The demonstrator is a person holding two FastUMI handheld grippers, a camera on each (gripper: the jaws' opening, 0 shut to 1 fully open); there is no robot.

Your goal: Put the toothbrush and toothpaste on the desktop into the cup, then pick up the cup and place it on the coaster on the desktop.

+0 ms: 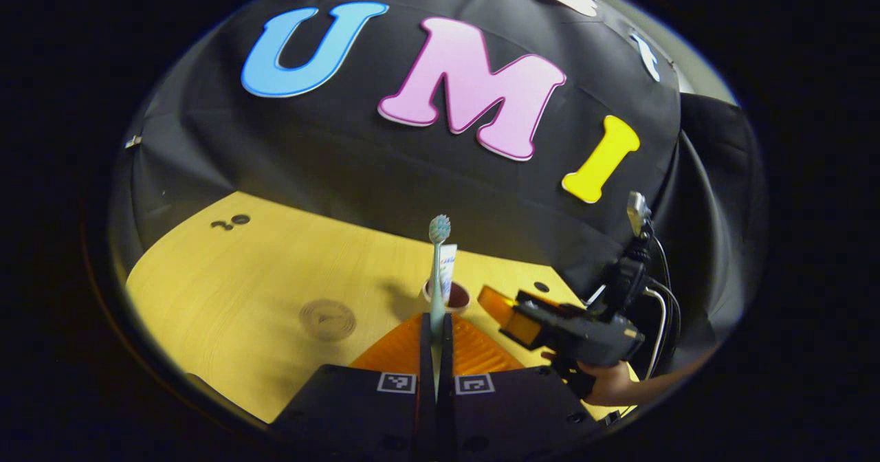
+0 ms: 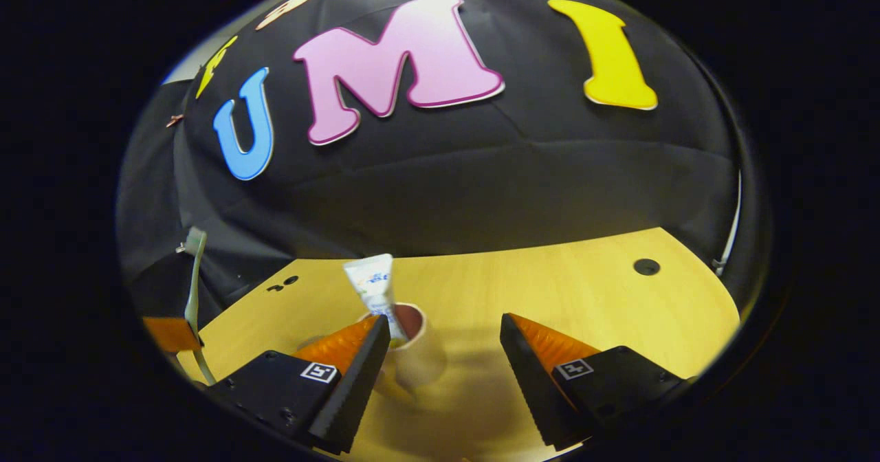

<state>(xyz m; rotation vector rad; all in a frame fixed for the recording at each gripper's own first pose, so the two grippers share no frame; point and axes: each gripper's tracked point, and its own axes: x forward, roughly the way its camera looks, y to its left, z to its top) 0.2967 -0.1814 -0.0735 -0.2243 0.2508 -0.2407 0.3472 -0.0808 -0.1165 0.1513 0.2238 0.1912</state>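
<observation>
A: Wooden desktop (image 1: 227,290) against the black cloth wall. In my left gripper view, coaster (image 1: 328,320) lies flat on the left, apart from the cup (image 1: 447,299).

B: Left gripper (image 1: 436,352)?

A: Clamped on the toothbrush (image 1: 438,269), upright, bristles up, in front of the cup; tip inside or not, can't tell. Toothpaste (image 2: 375,287) stands in the cup. My right gripper (image 2: 440,352) has fingers apart, holding nothing, cup just ahead of them.

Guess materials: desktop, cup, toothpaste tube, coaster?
Desktop: looks like pale wood or wood-look laminate, matte, faint grain lines. Cup: smooth and opaque, pale outside, dark reddish inside; plastic or ceramic, can't tell. Toothpaste tube: thin soft plastic, its flat end crimped, standing in the cup. Coaster: flat round disc with ring pattern, brownish; possibly wood or cork.
</observation>
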